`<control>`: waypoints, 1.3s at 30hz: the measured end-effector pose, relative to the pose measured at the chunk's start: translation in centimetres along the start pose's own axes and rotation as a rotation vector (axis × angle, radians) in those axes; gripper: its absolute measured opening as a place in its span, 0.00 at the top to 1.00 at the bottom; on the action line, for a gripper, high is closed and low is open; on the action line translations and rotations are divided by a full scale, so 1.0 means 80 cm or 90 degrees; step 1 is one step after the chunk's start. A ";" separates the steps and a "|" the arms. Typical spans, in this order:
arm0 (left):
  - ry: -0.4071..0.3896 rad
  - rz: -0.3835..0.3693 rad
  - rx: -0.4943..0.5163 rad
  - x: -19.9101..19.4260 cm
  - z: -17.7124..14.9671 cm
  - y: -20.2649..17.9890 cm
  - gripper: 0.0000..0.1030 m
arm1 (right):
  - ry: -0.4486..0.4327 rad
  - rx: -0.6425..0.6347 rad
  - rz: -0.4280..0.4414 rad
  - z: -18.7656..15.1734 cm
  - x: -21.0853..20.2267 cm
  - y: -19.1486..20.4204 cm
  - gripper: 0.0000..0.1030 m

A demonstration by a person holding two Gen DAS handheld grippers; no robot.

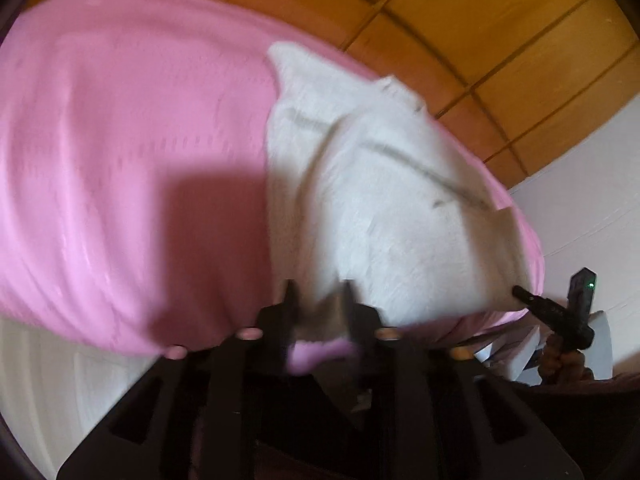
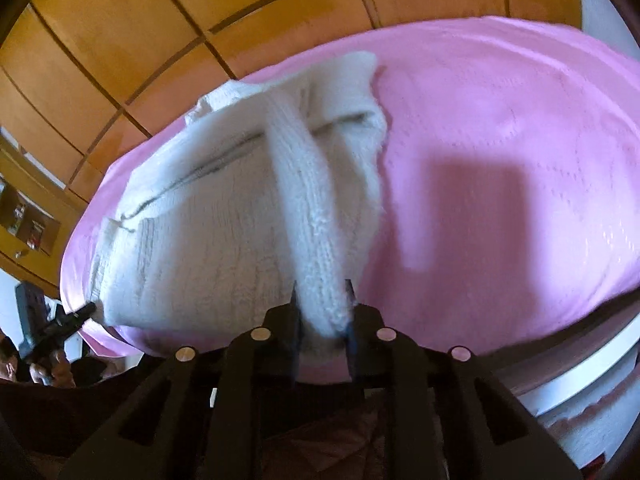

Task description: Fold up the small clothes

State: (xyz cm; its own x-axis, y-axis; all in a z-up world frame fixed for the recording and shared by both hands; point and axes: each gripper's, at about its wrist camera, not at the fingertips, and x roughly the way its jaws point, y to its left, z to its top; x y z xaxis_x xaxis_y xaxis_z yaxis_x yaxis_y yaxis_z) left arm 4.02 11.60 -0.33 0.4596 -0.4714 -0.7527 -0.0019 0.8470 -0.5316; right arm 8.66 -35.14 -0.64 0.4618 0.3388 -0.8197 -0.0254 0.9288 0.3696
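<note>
A white knit garment (image 1: pixel 380 200) lies on a pink cloth (image 1: pixel 120 140), blurred by motion. Its near edge dips between the fingers of my left gripper (image 1: pixel 319 302), which is shut on the fabric. At the garment's right corner the right gripper (image 1: pixel 520 293) shows, with a person's hand (image 1: pixel 560 364) behind it. In the right wrist view a thick knit band of the white garment (image 2: pixel 312 220) runs down into my right gripper (image 2: pixel 321 306) and fills its gap; the gripper is shut on it. The left gripper (image 2: pixel 89 309) meets the garment's left corner.
The pink cloth (image 2: pixel 500 140) spreads wide to the right of the garment. Orange wooden panels (image 2: pixel 160 20) stand beyond it, also seen as wooden panels (image 1: pixel 500 40). A white rim (image 2: pixel 580 372) shows under the cloth's near edge. A white wall (image 1: pixel 592 200) is at the right.
</note>
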 end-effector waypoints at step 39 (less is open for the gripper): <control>-0.181 0.021 0.090 0.023 0.215 -0.037 0.96 | -0.179 -0.046 -0.078 0.246 0.051 0.053 0.94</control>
State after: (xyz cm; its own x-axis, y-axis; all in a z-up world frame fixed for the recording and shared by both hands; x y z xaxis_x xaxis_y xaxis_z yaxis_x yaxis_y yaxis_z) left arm 20.18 12.44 6.54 0.6917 -0.3727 -0.6186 0.0939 0.8957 -0.4346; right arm 27.91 -32.79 6.17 0.6924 0.1787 -0.6991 -0.0125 0.9717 0.2359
